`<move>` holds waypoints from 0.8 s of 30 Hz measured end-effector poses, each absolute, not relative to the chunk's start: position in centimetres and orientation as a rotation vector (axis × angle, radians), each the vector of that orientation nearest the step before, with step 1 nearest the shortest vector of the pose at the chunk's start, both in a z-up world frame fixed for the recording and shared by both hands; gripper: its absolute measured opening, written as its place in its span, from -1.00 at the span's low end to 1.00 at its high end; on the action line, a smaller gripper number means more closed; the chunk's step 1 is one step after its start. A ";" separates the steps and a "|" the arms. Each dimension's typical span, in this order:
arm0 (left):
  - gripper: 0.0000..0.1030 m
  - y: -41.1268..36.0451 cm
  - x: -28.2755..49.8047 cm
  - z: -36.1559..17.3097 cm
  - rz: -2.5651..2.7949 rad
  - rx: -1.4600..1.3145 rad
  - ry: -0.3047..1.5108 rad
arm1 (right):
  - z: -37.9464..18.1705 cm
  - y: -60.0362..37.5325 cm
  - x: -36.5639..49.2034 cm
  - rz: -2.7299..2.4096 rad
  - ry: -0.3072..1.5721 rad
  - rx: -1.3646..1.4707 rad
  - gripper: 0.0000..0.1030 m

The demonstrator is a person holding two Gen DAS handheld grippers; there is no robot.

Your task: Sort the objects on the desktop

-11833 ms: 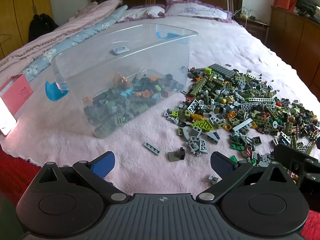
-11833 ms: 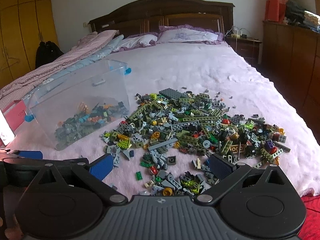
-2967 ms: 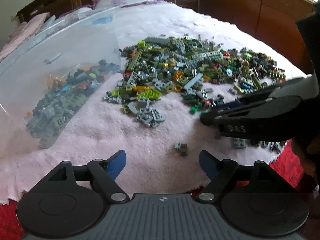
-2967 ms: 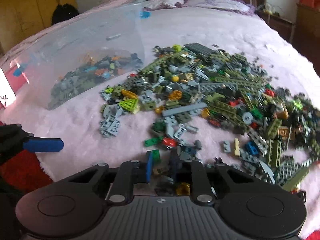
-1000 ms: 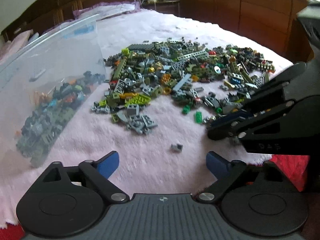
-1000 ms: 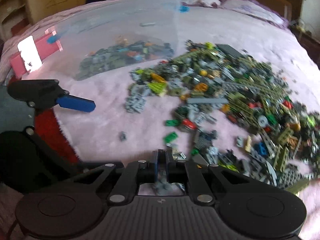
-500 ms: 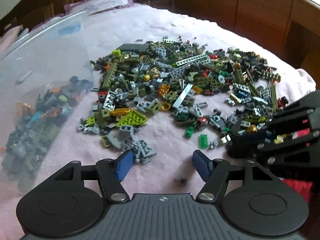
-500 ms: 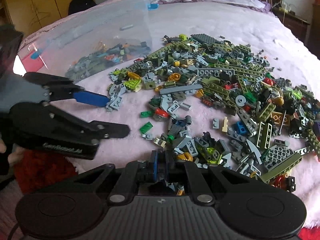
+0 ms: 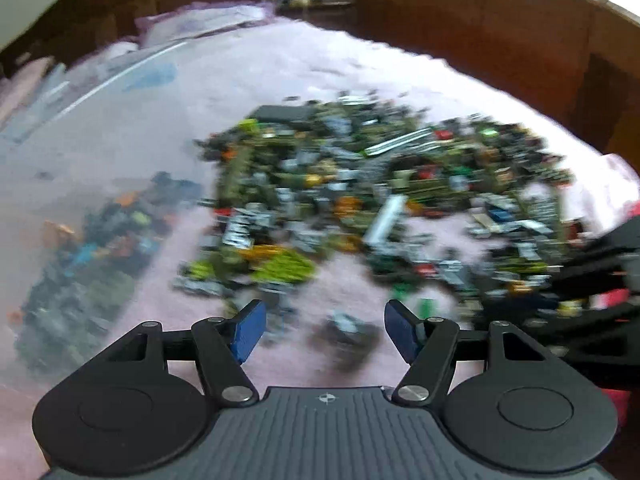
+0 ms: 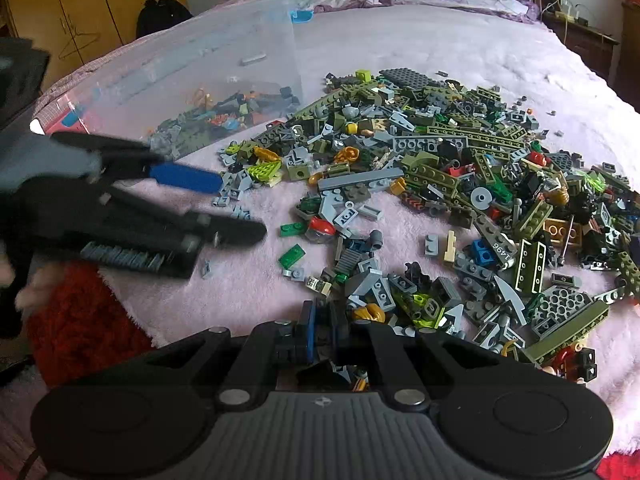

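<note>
Left gripper (image 9: 324,330) gapes wide around a small grey brick (image 9: 345,326) on the pink blanket (image 10: 248,292); right gripper (image 10: 322,330) is clenched at the near edge of the brick pile (image 10: 440,184), its contents unclear.

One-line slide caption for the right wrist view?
Right gripper closed at the near edge of a toy brick pile on a pink blanket; open left gripper reaches in, clear bin behind.
</note>
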State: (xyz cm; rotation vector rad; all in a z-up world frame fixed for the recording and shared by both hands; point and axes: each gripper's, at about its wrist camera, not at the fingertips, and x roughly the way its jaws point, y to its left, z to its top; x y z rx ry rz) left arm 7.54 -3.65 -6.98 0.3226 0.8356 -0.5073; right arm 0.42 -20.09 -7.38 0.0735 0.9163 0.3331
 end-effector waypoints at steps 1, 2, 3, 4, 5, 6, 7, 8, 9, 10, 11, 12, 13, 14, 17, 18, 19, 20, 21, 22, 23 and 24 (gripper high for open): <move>0.13 -3.5 8.0 -7.1 -0.501 0.328 0.837 | -7.4 -20.1 0.4 0.333 0.916 0.075 -0.86; 0.08 -3.3 8.5 -7.3 -0.494 0.333 0.838 | -7.4 -20.2 0.5 0.333 0.915 0.076 -0.86; -0.02 -3.2 8.8 -7.4 -0.493 0.335 0.837 | -7.4 -20.1 0.5 0.332 0.914 0.077 -0.86; -0.23 -3.1 9.2 -7.6 -0.494 0.335 0.837 | -7.4 -20.1 0.5 0.332 0.913 0.077 -0.86; -0.35 -3.1 9.4 -7.5 -0.503 0.331 0.837 | -7.4 -20.1 0.5 0.332 0.912 0.078 -0.86; -0.52 -3.0 9.5 -7.4 -0.514 0.326 0.837 | -7.4 -20.1 0.4 0.331 0.911 0.078 -0.86; -0.53 -3.0 9.5 -7.5 -0.520 0.322 0.837 | -7.4 -20.1 0.4 0.331 0.910 0.078 -0.86; -0.53 -3.1 9.5 -7.6 -0.522 0.324 0.836 | -7.4 -20.2 0.4 0.331 0.909 0.079 -0.86; -0.53 -3.2 9.4 -7.7 -0.523 0.328 0.834 | -7.4 -20.2 0.4 0.331 0.909 0.080 -0.86; -0.53 -3.2 9.4 -7.8 -0.524 0.328 0.833 | -7.5 -20.2 0.5 0.331 0.908 0.080 -0.86; -0.53 -3.1 9.4 -7.8 -0.524 0.324 0.832 | -7.5 -20.2 0.5 0.331 0.907 0.081 -0.86; -0.53 -3.1 9.3 -7.8 -0.523 0.321 0.831 | -7.5 -20.2 0.5 0.330 0.906 0.081 -0.86; -0.54 -3.0 9.3 -7.8 -0.523 0.317 0.830 | -7.5 -20.2 0.4 0.330 0.905 0.081 -0.86; -0.54 -3.0 9.2 -7.7 -0.521 0.316 0.827 | -7.5 -20.2 0.4 0.329 0.904 0.081 -0.86; -0.54 -2.8 8.6 -7.0 -0.518 0.303 0.807 | -7.5 -20.1 0.4 0.325 0.901 0.086 -0.86; -0.54 -2.8 8.3 -6.7 -0.519 0.295 0.799 | -7.5 -20.2 0.3 0.323 0.900 0.089 -0.85; -0.54 -2.7 8.0 -6.3 -0.521 0.286 0.791 | -7.4 -20.2 0.3 0.322 0.899 0.092 -0.85; -0.54 -2.6 7.7 -6.1 -0.520 0.280 0.786 | -7.4 -20.3 0.3 0.321 0.898 0.095 -0.85; -0.54 -2.5 7.4 -5.8 -0.520 0.274 0.781 | -7.4 -20.3 0.3 0.320 0.898 0.096 -0.85; -0.54 -2.4 7.1 -5.5 -0.519 0.268 0.776 | -7.4 -20.2 0.3 0.319 0.898 0.097 -0.84; -0.54 -2.3 6.8 -5.2 -0.518 0.262 0.771 | -7.4 -20.2 0.3 0.318 0.898 0.098 -0.83; -0.54 -2.2 6.5 -5.0 -0.517 0.256 0.766 | -7.3 -20.2 0.3 0.317 0.899 0.098 -0.83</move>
